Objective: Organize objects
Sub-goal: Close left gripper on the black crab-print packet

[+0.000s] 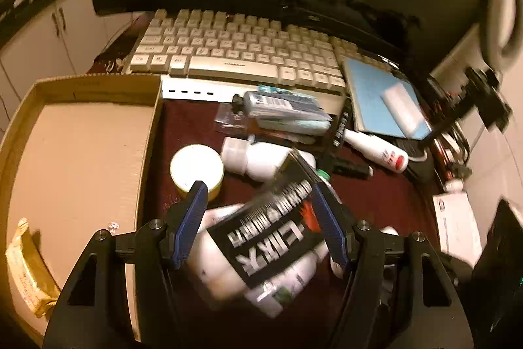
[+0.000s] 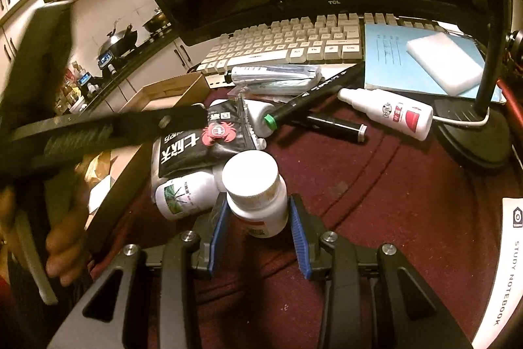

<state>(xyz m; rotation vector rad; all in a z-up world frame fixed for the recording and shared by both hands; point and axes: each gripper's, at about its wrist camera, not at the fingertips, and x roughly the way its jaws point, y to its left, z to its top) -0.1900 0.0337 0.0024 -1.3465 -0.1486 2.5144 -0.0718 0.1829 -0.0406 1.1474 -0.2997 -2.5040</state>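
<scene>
My left gripper (image 1: 258, 188) hangs with its jaws wide around a black packet (image 1: 274, 234) with white lettering, which lies on white bottles (image 1: 215, 267). The right pad is at the packet's edge and the left pad stands clear of it; the view is blurred. My right gripper (image 2: 258, 198) is shut on an upright white pill bottle (image 2: 256, 195) with a white cap. Just left of it are the black packet (image 2: 199, 146) and a lying bottle with a green label (image 2: 183, 195). An open cardboard box (image 1: 98, 87) sits at the left with a gold packet (image 1: 26, 267) inside.
A yellow jar with a white lid (image 1: 196, 165), a white dropper bottle (image 2: 385, 113), markers (image 2: 317, 94) and bagged items (image 1: 281, 110) lie on the red cloth. Behind are a keyboard (image 1: 235, 51), a blue notebook (image 2: 392, 61), a monitor and a lamp base (image 2: 474, 136).
</scene>
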